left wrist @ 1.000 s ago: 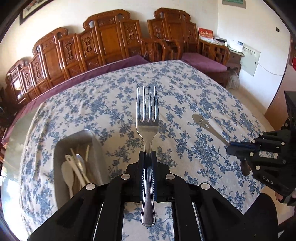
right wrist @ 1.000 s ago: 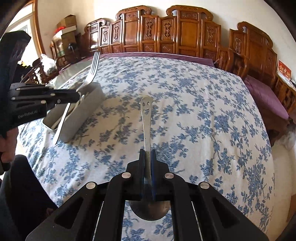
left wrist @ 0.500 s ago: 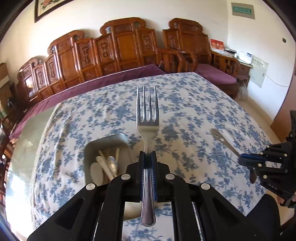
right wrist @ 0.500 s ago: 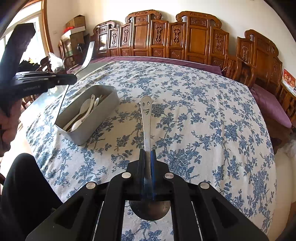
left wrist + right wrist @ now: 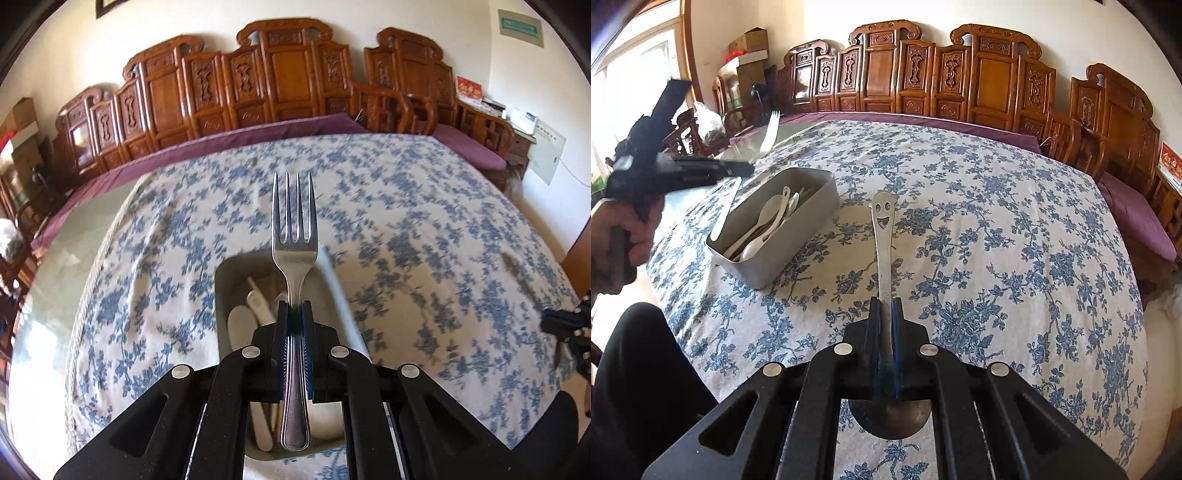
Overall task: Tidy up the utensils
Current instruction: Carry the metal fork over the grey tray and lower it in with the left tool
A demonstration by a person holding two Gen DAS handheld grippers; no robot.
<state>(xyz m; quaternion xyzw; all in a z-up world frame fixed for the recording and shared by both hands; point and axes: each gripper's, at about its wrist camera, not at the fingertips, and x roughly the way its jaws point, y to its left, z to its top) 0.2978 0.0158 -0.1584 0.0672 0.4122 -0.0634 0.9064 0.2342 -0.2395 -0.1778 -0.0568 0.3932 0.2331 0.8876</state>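
Observation:
My left gripper [image 5: 294, 310] is shut on a steel fork [image 5: 294, 236], tines pointing forward, held in the air right above the grey utensil box [image 5: 223, 280]. The box holds white plastic spoons [image 5: 236, 326] and lies on the flowered tablecloth. My right gripper [image 5: 885, 306] is shut on a steel spoon [image 5: 884, 236] with a smiley-face handle end, bowl toward me, held above the cloth to the right of the box [image 5: 812, 218]. In the right wrist view the left gripper [image 5: 742, 170] and fork [image 5: 771, 129] hover over the box's left side.
The table [image 5: 1015, 229] has a blue-flowered cloth; its bare glassy edge [image 5: 62, 266] lies left of the box. Carved wooden chairs [image 5: 288, 85] line the far side. My dark-clothed leg [image 5: 646, 387] is at the near left.
My left gripper has swung left with the fork until it is above the box. The right gripper with the spoon has risen slightly and stayed over the cloth.

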